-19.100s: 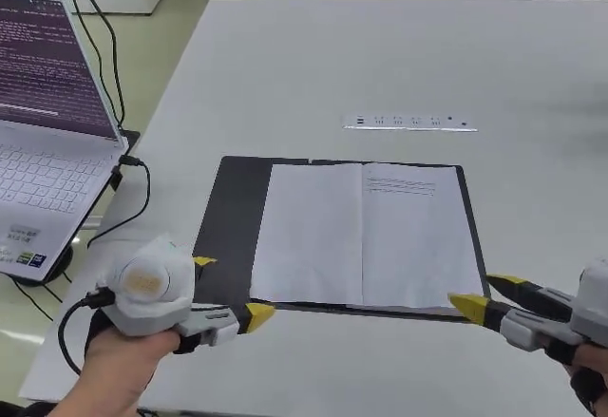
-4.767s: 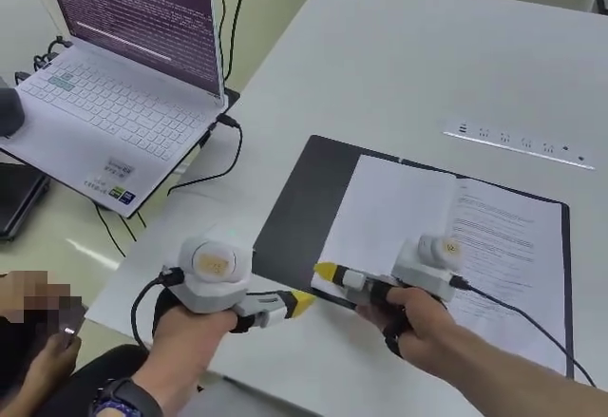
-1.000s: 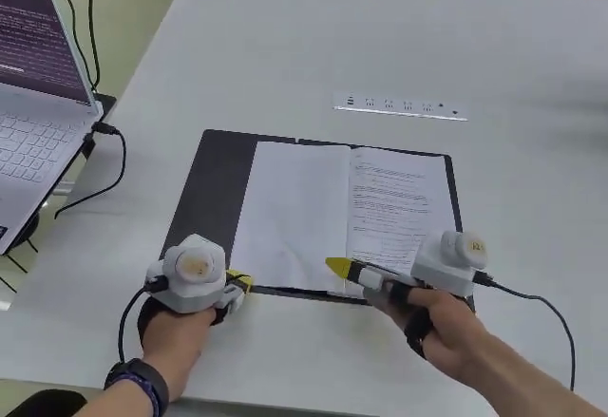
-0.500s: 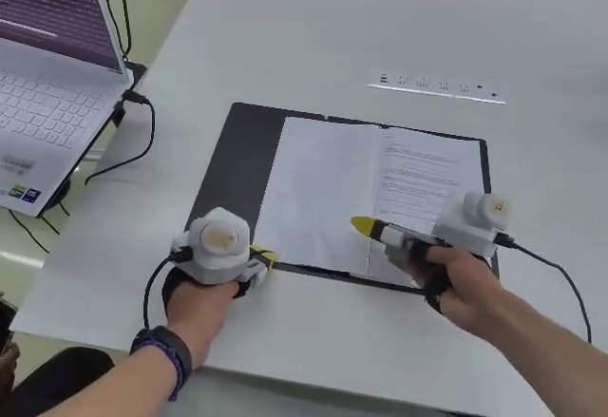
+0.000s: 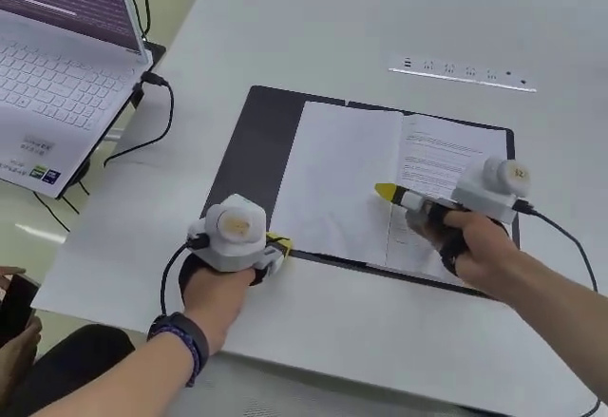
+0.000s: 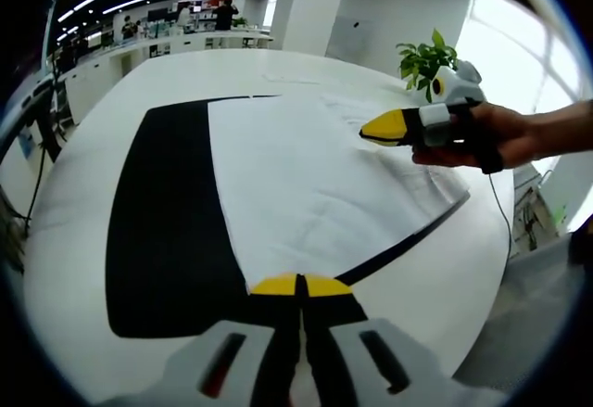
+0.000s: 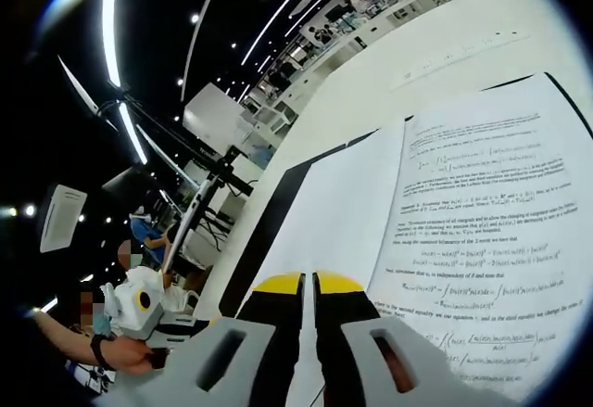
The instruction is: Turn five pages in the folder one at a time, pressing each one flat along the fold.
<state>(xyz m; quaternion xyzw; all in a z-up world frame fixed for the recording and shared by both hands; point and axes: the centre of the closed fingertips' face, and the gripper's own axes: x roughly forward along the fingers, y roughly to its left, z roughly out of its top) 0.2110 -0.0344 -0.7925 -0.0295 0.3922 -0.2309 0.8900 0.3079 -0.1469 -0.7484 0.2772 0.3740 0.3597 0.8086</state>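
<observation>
Two claws, both pinched together, empty. Open folder (image 5: 245,151) lies flat on the white table (image 5: 313,18). The left claw (image 5: 277,244) sits at its near edge; the right claw (image 5: 388,192) points at the fold (image 5: 399,151) between blank page (image 5: 342,170) and printed page (image 5: 448,156).

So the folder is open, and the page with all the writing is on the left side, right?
Not quite. The folder is open, but the page with the writing is on the right side of the fold. The left page is blank. The head view shows this.
</observation>
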